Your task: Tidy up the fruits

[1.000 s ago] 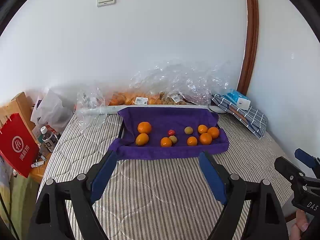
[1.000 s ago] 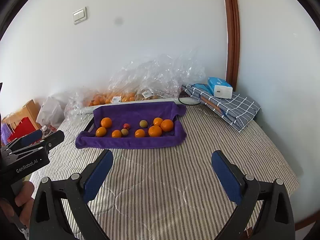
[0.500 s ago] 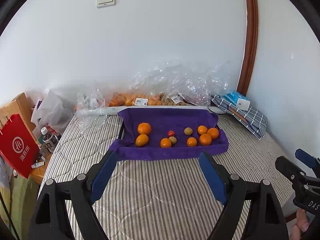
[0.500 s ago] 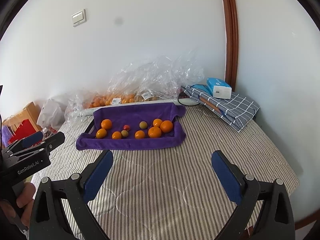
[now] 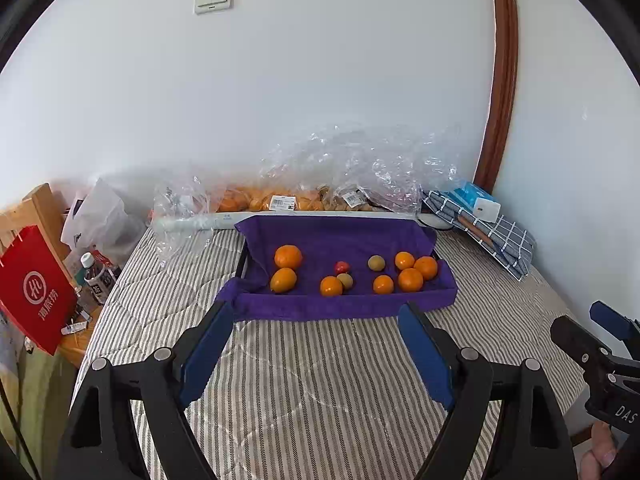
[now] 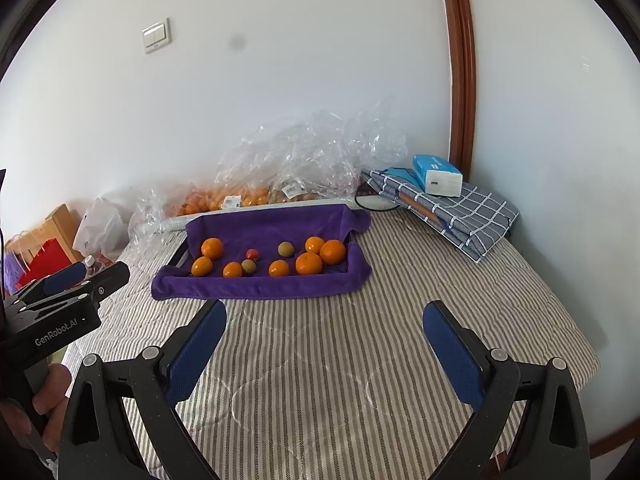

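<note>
Both jaws apart, empty. Fruit tray (image 5: 344, 312) at 12 o'clock of left gripper (image 5: 316, 344), long axis crosswise; right gripper (image 6: 324, 344) sees it ~11.

1. The striped bedspread (image 5: 320, 392) lies bare between both grippers and the purple towel (image 5: 340, 308), so the near approach is open.
2. Both the left gripper (image 5: 316, 332) and right gripper (image 6: 324, 332) have jaws spread wide with nothing between them.
3. Behind the towel, crinkled plastic bags (image 5: 360, 168) crowd the wall (the far side is blocked).
4. A folded checked cloth (image 6: 460, 212) with a blue box (image 6: 438, 174) fills the right corner.
5. A red bag (image 5: 36, 296) and bottle (image 5: 96, 276) stand off the bed's left edge.
</note>
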The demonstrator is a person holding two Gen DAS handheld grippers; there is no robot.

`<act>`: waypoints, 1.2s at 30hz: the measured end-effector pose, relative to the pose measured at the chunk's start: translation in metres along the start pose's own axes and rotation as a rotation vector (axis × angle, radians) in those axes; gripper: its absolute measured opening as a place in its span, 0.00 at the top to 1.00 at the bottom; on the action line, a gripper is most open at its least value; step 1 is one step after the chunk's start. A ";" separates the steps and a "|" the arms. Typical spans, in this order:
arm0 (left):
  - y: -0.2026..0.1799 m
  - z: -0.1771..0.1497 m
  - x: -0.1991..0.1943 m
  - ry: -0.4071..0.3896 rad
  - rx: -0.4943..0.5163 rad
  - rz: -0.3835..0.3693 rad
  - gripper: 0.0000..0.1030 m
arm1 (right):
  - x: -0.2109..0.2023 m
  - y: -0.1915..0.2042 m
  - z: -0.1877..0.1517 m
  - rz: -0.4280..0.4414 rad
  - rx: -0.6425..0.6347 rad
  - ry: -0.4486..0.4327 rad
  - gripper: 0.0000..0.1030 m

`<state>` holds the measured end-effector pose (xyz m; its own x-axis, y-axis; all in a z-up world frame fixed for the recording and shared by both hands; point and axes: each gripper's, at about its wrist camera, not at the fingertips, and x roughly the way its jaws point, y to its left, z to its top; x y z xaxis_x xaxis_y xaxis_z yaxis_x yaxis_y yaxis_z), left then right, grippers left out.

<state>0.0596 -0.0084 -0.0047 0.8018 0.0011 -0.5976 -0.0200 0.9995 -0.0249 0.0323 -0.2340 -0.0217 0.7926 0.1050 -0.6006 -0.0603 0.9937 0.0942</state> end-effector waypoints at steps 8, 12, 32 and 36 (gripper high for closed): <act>0.002 0.000 0.001 0.000 -0.002 0.002 0.19 | 0.001 0.000 -0.001 0.003 0.002 0.001 0.05; 0.001 0.000 0.000 -0.003 -0.004 0.005 0.19 | 0.001 0.000 0.000 0.005 0.001 -0.002 0.05; -0.002 0.000 -0.004 -0.008 -0.003 -0.001 0.19 | 0.000 -0.001 -0.001 0.015 0.012 -0.003 0.05; -0.002 0.000 -0.005 -0.007 -0.001 -0.002 0.19 | 0.000 -0.001 0.000 0.015 0.011 -0.003 0.05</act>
<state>0.0560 -0.0105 -0.0019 0.8059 -0.0002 -0.5920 -0.0193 0.9995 -0.0267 0.0323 -0.2348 -0.0224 0.7933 0.1200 -0.5968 -0.0654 0.9915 0.1124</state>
